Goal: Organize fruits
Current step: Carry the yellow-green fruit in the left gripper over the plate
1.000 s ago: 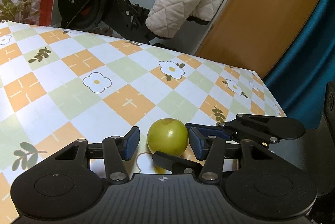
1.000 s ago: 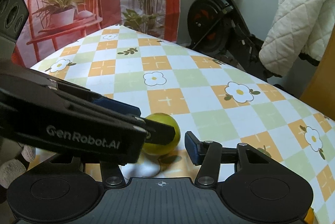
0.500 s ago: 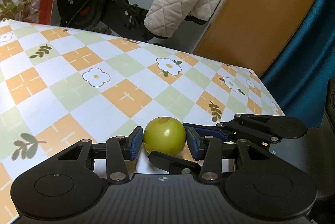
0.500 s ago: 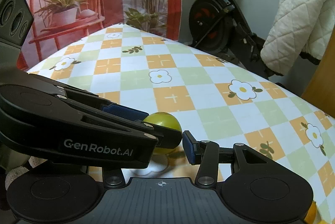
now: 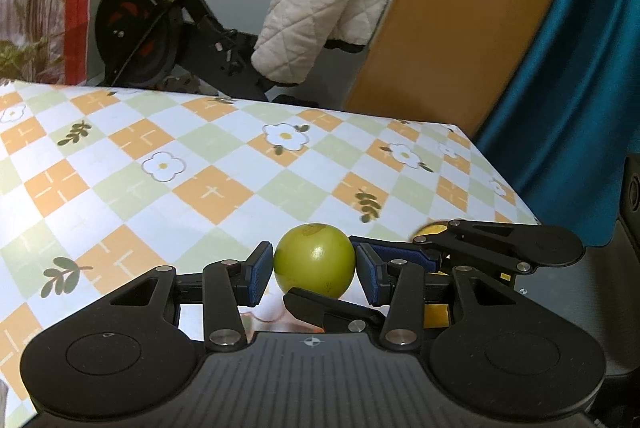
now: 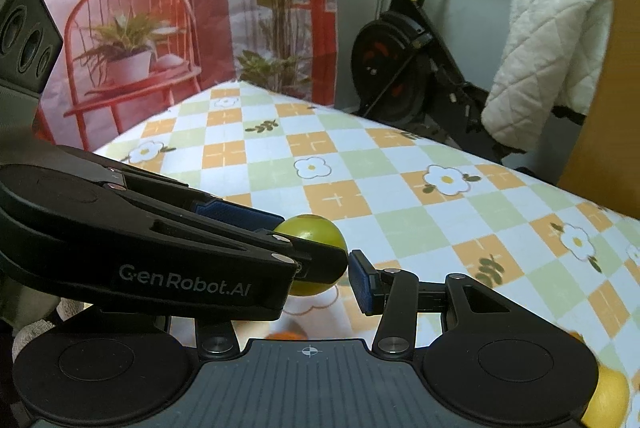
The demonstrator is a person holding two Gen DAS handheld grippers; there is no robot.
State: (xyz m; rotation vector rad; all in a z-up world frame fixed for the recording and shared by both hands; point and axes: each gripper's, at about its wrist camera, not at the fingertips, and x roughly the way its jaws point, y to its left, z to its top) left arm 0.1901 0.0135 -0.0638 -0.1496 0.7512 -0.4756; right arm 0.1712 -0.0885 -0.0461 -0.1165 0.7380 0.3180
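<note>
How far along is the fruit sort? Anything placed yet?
Done: nothing visibly placed; no bowl or tray in view. In hand: the round green fruit is clamped between the left gripper's blue pads, apparently clear of the checked floral tablecloth. The right gripper flanks it too; its grip is unclear. Left: set this fruit down, then the yellow fruit at the right view's lower edge.

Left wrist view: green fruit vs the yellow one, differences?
Colour: the green fruit is yellow-green, the yellow fruit deep yellow. Place: the green fruit sits between the fingers of the left gripper, in full view; the yellow fruit lies off to the side, mostly hidden. Both look round.
</note>
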